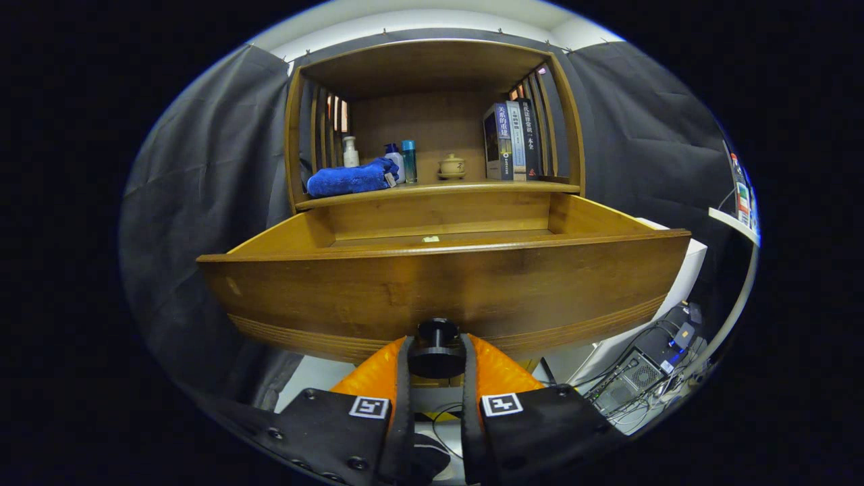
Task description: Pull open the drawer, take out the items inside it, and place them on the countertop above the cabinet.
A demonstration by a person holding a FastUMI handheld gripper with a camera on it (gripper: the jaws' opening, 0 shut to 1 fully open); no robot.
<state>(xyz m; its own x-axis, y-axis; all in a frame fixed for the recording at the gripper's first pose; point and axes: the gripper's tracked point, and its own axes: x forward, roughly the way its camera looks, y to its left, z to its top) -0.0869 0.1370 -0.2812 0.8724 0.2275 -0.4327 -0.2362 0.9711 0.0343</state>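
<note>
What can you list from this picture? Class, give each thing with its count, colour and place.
drawer: one, brown wood, pulled open below the shelf
knob: one, black, on the drawer front
small item: one, pale, on the drawer floor
towel: one, blue, shelf left
bottles: three, white and blue, behind the towel
teapot: one, beige, shelf middle
books: three, upright, shelf right
computer case: one, black, on the floor, lower right
gripper: one, fingers clamped on the knob

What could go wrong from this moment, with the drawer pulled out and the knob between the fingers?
1. The gripper is shut on the knob with the drawer far out; more pulling may drag it off its runners.
2. The small pale item lies at the drawer's back, so reaching it risks bumping the countertop edge.
</note>
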